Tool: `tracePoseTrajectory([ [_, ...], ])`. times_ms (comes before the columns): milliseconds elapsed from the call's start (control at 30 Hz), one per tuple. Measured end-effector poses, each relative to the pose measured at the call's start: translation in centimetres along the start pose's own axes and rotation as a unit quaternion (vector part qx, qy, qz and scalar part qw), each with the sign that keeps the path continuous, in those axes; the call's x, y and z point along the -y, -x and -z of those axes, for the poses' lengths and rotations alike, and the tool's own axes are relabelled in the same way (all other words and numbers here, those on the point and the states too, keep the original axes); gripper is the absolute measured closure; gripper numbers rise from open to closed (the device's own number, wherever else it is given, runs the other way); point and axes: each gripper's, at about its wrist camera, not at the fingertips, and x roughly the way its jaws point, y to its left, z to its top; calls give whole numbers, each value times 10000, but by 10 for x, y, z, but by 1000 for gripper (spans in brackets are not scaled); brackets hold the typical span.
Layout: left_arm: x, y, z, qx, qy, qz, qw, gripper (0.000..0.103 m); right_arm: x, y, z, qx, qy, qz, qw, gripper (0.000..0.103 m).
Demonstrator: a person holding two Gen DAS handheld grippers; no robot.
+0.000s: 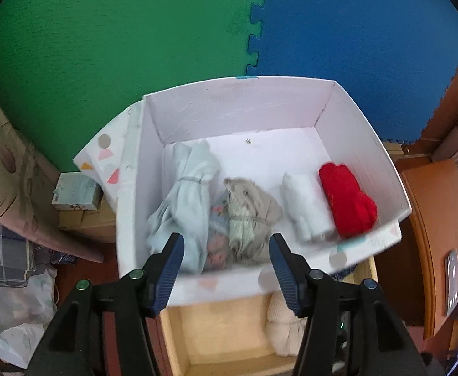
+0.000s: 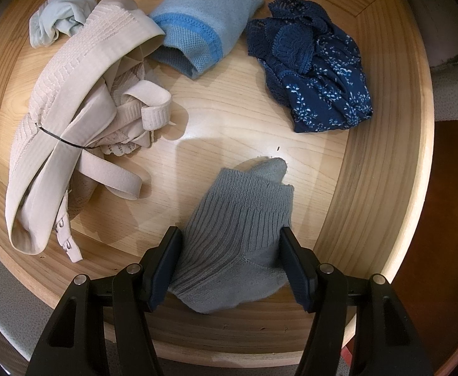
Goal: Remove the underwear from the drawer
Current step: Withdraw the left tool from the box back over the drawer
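**Right jaws around a grey sock in the drawer; left jaws empty over the white box**

While the right gripper [image 2: 230,266] points down into the wooden drawer [image 2: 382,163], its jaws stand about half open with a grey ribbed sock [image 2: 232,235] between them. Both blue pads meet the sock's sides; whether they press or only touch it I cannot tell. The sock lies flat on the pale, smooth drawer floor.

Largest item in the drawer: a beige bra [image 2: 72,125], ribbed band, lace trim, straps looped, bound by a thin black tie, at left. At upper right, navy underwear [image 2: 316,75], lace edge, small white floral print, crumpled. Upper middle, a folded light blue knit piece [image 2: 197,31] with a brighter blue band. Upper left, a small pale blue wad [image 2: 56,18], smooth fabric.

Left gripper [image 1: 227,260]: jaws about half open, nothing between them, hovering over the near wall of a white cardboard box [image 1: 238,109]. View is slightly blurred. Inside the box, left to right: a pale blue bundle [image 1: 185,200], a beige-grey bundle [image 1: 250,216], a white roll [image 1: 307,210], a red roll [image 1: 347,200]. Green mat [image 1: 119,47] and blue mat [image 1: 354,31] of foam interlock behind it.
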Motion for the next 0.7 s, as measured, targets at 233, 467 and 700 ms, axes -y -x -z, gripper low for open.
tracePoseTrajectory([
  [233,-19,16,64,-54,122,86,9999,45,0,0,-1,-2,3,0,10000,42],
  [467,-33,-17,145,-370,549,63,9978,45,0,-1,-1,-4,9,1,10000,42],
  [700,-36,-67,202,-595,1186,79,9911,45,0,-2,-1,-10,7,2,10000,42],
])
